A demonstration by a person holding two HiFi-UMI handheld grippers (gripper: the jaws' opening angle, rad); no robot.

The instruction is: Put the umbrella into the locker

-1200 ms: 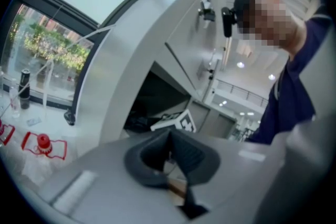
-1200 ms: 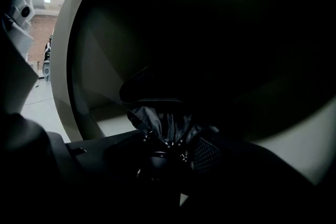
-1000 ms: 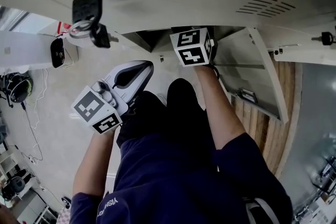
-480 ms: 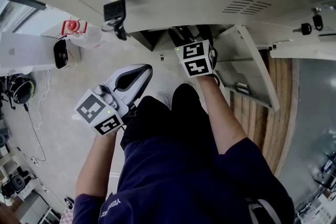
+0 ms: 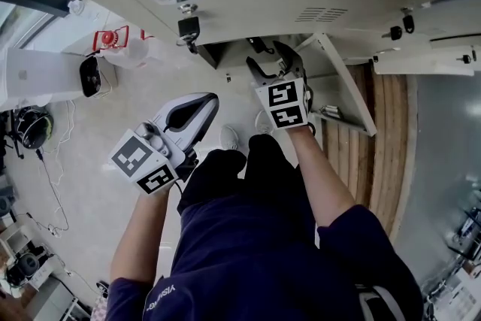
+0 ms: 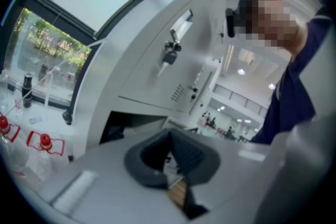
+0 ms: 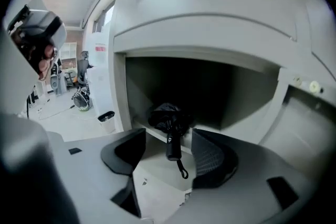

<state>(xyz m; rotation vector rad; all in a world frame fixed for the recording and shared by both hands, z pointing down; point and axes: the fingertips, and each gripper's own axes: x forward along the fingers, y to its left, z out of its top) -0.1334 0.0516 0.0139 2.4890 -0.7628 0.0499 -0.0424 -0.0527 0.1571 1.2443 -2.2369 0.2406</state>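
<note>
Umbrella point(image 7: 169, 120), black and folded, lies on the floor of the open locker point(image 7: 119, 92) compartment at its near edge, with the handle pointing out over the lip and a thin wrist loop point(image 7: 182, 169) hanging from its end. Just near of it, the right gripper point(image 7: 168, 136) points down into the opening with its jaws wide apart and closing. The handle shows through the gap between them, but neither pad touches it and the gripper carries nothing. To the right the locker door point(image 5: 342, 83) stands swung open. Above the compartment, a key point(image 5: 188, 30) hangs from the lock of the next door up. Well to the left and nearer the person, the left gripper point(image 5: 197, 107) is held away from the locker, its dark pads drawn together with nothing between them.
</note>
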